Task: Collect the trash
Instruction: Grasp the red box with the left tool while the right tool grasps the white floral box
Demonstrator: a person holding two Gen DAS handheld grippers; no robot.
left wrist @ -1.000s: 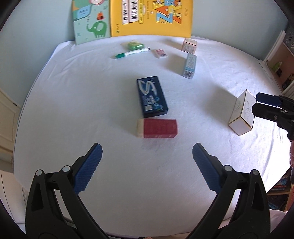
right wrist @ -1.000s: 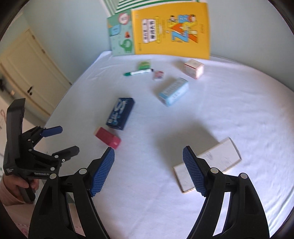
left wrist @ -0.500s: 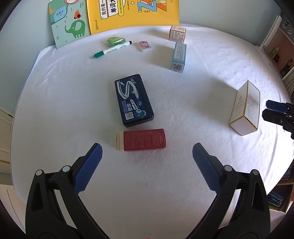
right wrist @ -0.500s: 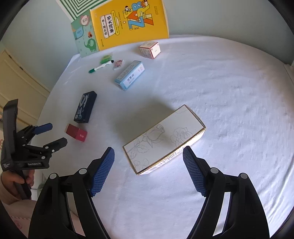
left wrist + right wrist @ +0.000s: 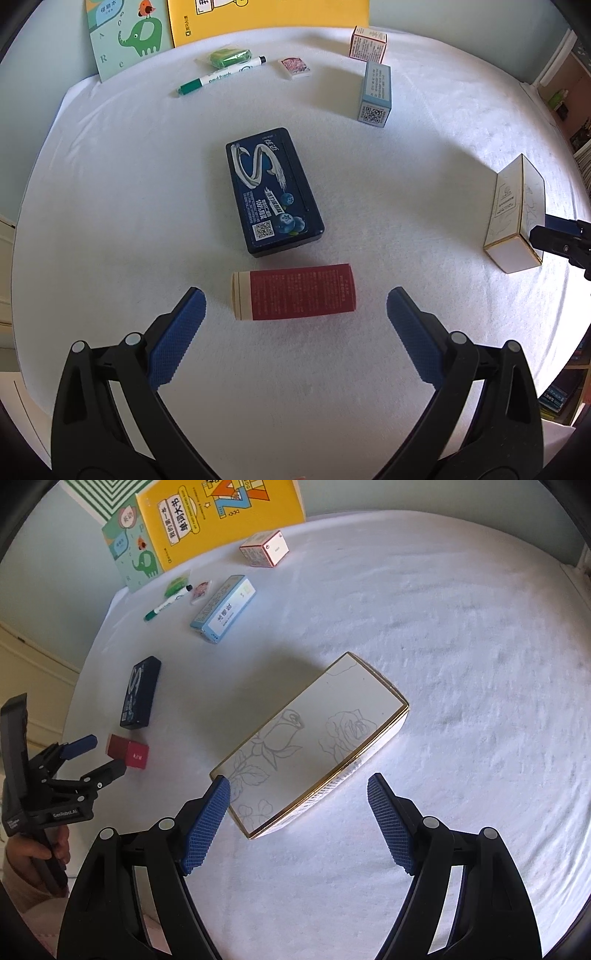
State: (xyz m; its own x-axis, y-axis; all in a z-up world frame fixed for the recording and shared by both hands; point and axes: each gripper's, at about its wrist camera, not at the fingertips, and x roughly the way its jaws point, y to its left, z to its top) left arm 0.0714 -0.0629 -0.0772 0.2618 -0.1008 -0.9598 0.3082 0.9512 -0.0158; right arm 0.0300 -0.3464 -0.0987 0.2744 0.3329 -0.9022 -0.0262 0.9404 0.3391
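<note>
Two grippers, both spread wide: left gripper (image 5: 295, 306) straddles red box (image 5: 295, 297); right gripper (image 5: 297, 801) approaches rose-printed carton (image 5: 314, 746), apparently not touching. Next: descend, squeeze.

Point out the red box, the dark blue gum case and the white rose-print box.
red box (image 5: 301, 297), left wrist view, middle of its top face
dark blue gum case (image 5: 271, 190), left wrist view, printed lid
white rose-print box (image 5: 314, 738), right wrist view, top face
</note>
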